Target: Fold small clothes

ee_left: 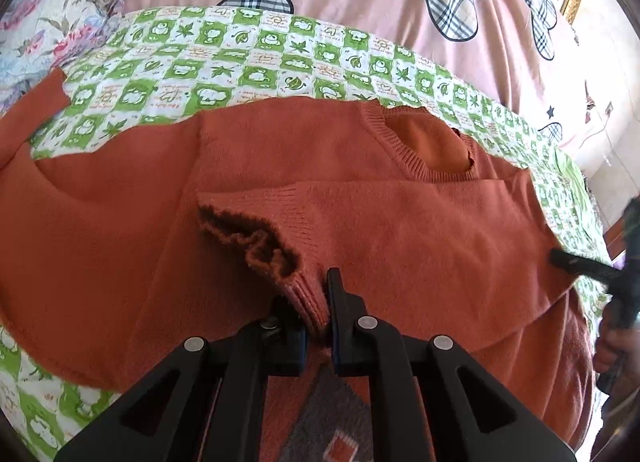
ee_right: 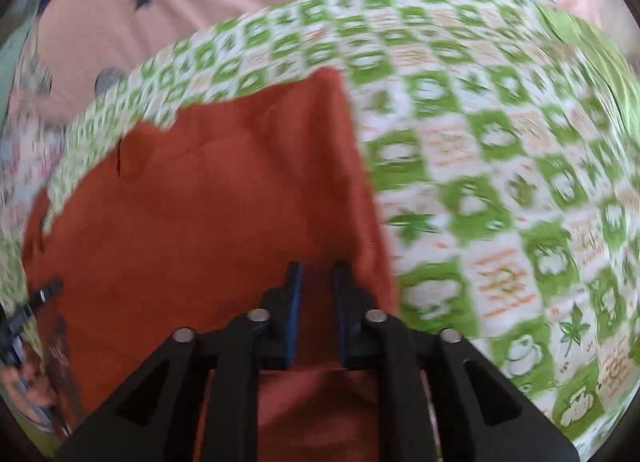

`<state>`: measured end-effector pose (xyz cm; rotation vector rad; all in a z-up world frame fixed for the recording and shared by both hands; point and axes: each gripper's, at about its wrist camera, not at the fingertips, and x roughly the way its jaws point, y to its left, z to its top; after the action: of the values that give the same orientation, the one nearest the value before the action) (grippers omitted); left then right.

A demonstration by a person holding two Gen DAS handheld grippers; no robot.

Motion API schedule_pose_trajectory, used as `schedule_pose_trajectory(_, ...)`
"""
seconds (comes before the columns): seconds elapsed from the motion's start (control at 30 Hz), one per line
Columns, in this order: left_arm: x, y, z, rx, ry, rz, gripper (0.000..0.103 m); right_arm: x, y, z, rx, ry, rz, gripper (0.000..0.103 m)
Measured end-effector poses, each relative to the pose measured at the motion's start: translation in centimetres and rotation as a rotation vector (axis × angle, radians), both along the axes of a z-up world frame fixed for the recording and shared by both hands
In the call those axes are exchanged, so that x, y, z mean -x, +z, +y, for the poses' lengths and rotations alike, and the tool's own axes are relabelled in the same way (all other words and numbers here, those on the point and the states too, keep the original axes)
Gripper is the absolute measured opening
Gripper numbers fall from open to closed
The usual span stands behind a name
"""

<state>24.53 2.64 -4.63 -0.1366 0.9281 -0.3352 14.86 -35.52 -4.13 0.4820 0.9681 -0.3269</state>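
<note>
Clamped on the ribbed cuff (ee_left: 298, 290), the left gripper (ee_left: 316, 294) lays a sleeve across the orange sweater (ee_left: 400, 230) on the green checked cloth (ee_left: 240, 58), while the right gripper (ee_right: 316, 290), jaws apart, should probably pin the fold next.

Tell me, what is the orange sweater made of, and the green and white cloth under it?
The orange sweater looks like soft knitted yarn, maybe wool or acrylic: ribbed rows show at the collar and the cuff that the left gripper pinches, whose edge is fuzzy and frayed. The green and white cloth looks like thin printed cotton, matte, perhaps lightly quilted; that part is hard to tell.
</note>
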Motion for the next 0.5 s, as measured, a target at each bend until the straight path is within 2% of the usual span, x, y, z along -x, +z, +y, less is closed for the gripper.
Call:
schedule_pose_trajectory(0.03, 0.4, 0.0, 0.5, -0.005, -0.002, -0.003, 0.016, 0.8, 0.4, -0.8, -0.005, -0.041, -0.001, 0.012)
schedule_pose_trajectory(0.07, 0.9, 0.1, 1.0, -0.015, -0.002, -0.006, 0.017, 1.2, 0.8, -1.0, 0.001, -0.061, -0.005, 0.020)
schedule_pose_trajectory(0.1, 1.4, 0.1, 1.9, -0.032, 0.004, -0.006, 0.017, 1.7, 1.5, -1.0, 0.004, -0.076, -0.020, 0.021)
schedule_pose_trajectory(0.2, 2.9, 0.9, 4.7, -0.041, 0.041, -0.015, 0.016, 2.9, 3.5, 0.4, -0.075, -0.026, -0.116, 0.025)
schedule_pose_trajectory(0.3, 4.0, 2.7, 7.7, -0.062, 0.096, -0.070, 0.017, 4.0, 4.7, 3.0, -0.084, 0.048, -0.157, 0.030)
schedule_pose_trajectory(0.47, 2.3, 4.9, 12.5, -0.150, 0.212, -0.122, 0.048, 4.0, 4.4, 7.5, -0.167, 0.156, -0.155, 0.035)
schedule_pose_trajectory(0.5, 1.1, 5.1, 13.5, -0.168, 0.233, -0.121, 0.050, 3.7, 4.2, 8.4, -0.172, 0.169, -0.151, 0.036)
